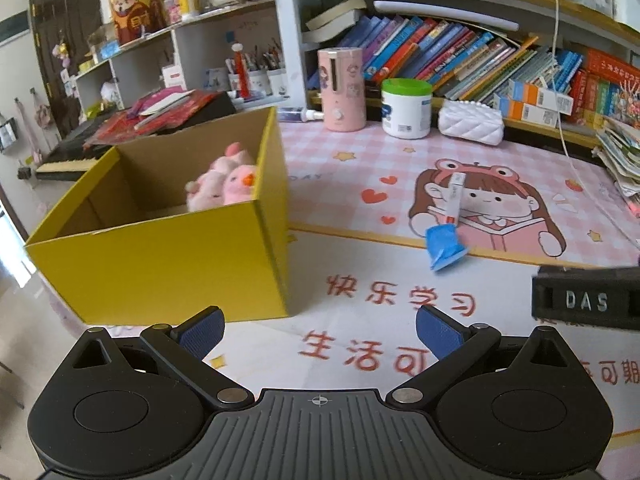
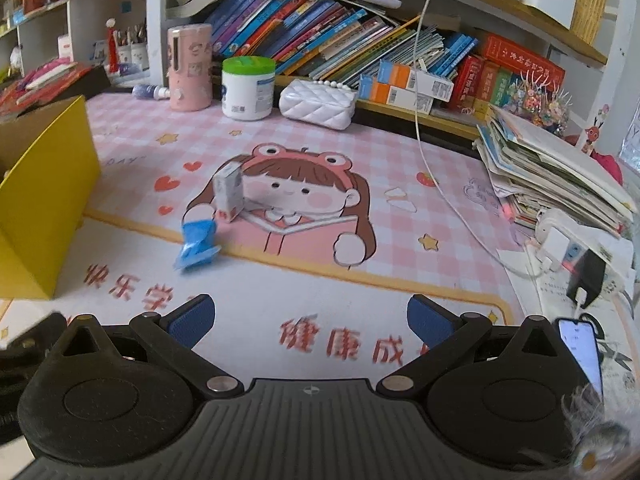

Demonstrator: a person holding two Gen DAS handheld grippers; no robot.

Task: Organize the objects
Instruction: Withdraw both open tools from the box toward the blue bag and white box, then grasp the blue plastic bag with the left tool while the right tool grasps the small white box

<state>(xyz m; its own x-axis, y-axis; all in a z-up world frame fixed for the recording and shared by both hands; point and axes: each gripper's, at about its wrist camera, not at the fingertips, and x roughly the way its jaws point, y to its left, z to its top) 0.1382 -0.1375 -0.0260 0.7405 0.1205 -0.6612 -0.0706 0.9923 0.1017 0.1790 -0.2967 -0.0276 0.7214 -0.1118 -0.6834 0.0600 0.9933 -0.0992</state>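
We see the left gripper [image 1: 318, 330] and the right gripper [image 2: 310, 320] both spread wide and empty above the desk mat [image 2: 400, 184]. The small white box [image 2: 229, 192] stands upright mid-mat, long axis vertical, touching the crumpled blue packet [image 2: 196, 246] lying at its base. The yellow box [image 1: 168, 256] to the left holds pink plush toys [image 1: 224, 184].

Pink cartoon desk mat [image 2: 400, 160], crowded bookshelf [image 2: 320, 36] behind, grey cubby shelves [image 1: 192, 48], daylight.

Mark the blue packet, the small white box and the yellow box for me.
blue packet [image 2: 196, 246], right wrist view, middle of the crumpled wrapper.
small white box [image 2: 229, 192], right wrist view, its front face.
yellow box [image 1: 160, 264], left wrist view, near outer wall.
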